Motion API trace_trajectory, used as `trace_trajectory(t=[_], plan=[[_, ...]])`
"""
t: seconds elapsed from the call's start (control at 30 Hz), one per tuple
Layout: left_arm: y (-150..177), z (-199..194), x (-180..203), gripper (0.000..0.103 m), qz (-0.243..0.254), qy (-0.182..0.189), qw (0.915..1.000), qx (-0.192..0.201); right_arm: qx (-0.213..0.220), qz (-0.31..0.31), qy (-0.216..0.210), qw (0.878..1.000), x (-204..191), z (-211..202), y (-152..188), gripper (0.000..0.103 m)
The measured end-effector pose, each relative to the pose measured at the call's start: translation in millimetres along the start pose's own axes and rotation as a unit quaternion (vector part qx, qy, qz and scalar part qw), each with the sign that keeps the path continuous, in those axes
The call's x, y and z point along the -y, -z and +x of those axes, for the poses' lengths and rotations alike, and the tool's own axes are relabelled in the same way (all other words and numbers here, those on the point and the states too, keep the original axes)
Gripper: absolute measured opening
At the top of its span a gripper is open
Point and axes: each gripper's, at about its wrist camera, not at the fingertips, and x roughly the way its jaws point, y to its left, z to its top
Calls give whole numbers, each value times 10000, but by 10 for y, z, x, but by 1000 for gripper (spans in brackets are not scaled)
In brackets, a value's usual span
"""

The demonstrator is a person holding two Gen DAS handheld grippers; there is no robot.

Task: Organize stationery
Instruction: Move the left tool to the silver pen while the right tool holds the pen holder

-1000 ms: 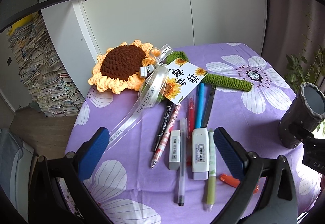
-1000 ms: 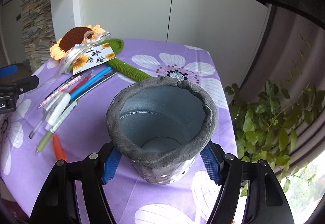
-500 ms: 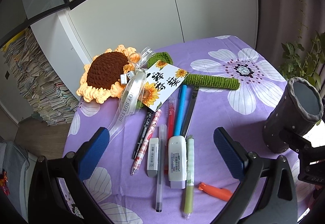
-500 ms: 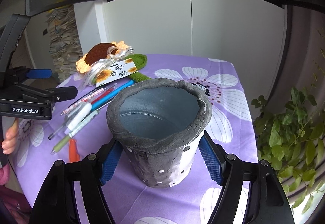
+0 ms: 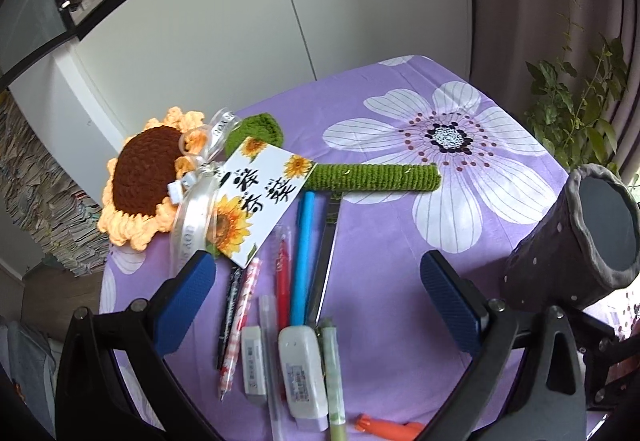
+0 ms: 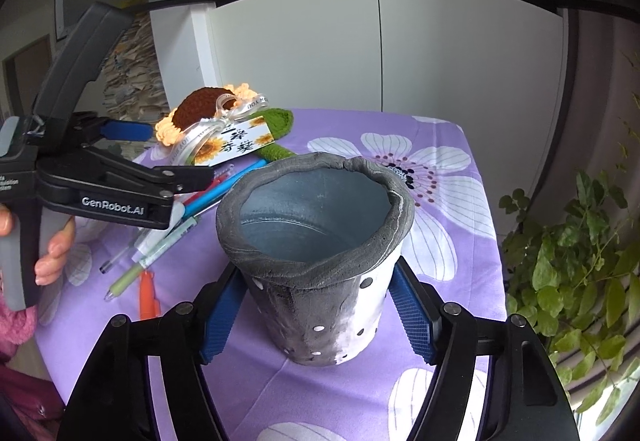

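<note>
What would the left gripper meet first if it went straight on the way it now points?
Probably the blue pen among the pens on the cloth; it lies midway between the open left gripper's fingers. Depth is unclear.

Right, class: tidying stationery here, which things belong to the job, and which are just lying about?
For the job:
- grey pen holder
- blue pen
- red pen
- green pen
- eraser
- correction tape

Lying about:
- crochet sunflower
- gift card
- potted plant
</note>
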Motion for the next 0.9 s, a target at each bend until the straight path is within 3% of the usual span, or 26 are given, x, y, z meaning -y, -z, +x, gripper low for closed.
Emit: trace_trajectory(t=[0.13,0.2,0.23,0.3,0.33,0.47,0.7,0.73,0.8,0.9], plan=[[-144,241,36,87,158,523,9982,-261,0,-150,127,9998,-69,1,4,73],[-198,368,34,68,147,693,9965,-435,7,-177,147,9997,-77,-3,6,73],[-221,428,21,63,120,797,9953,-541,2,-164,141,9998,-70,-1,4,72],[-256,538,-14,42,-5,1040,9918,-742,-12,-112,121,9999,-44,3,3,73],[-270,581,-26,38,-60,1168,9897,-822,-13,-88,110,9999,-36,1,3,72],[-308,695,-28,35,-101,1344,9858,-1000,-12,-53,106,9999,-24,-4,1,73],[-387,813,-5,33,3,1023,9886,-1103,-53,-64,131,9999,-30,11,-1,72],[-395,839,-19,31,23,964,9889,-1134,-54,-59,124,9999,-28,10,-1,72],[-378,883,-36,15,-10,960,9872,-1270,-71,-52,119,9999,-23,16,-2,72],[-331,863,-93,12,-164,1090,9852,-1315,-73,-55,123,9999,-17,16,-1,72]])
